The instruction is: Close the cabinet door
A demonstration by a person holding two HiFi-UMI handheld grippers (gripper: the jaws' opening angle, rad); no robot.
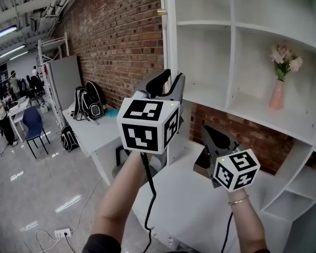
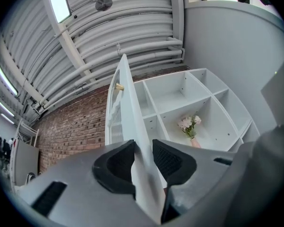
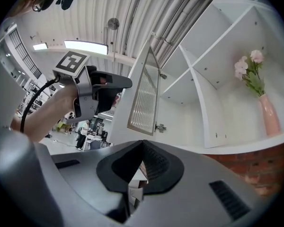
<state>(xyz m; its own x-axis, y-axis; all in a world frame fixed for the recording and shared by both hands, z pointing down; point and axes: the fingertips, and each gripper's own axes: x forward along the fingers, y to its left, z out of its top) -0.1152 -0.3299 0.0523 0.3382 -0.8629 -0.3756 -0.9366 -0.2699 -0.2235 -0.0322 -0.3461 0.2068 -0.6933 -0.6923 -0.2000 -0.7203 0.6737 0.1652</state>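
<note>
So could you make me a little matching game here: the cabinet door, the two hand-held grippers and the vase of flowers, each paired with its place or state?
1 cabinet door
2 left gripper
3 right gripper
4 vase

A standing on a shelf
B jaws together, nothing between them
C swung open
D jaws either side of the door's edge

Pairs: 1-C, 2-D, 3-B, 4-A

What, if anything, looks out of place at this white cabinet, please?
Only the cabinet door: it stands swung open, its edge between the jaws of the left gripper. The flower vase stands upright; nothing looks spilled or damaged.
</note>
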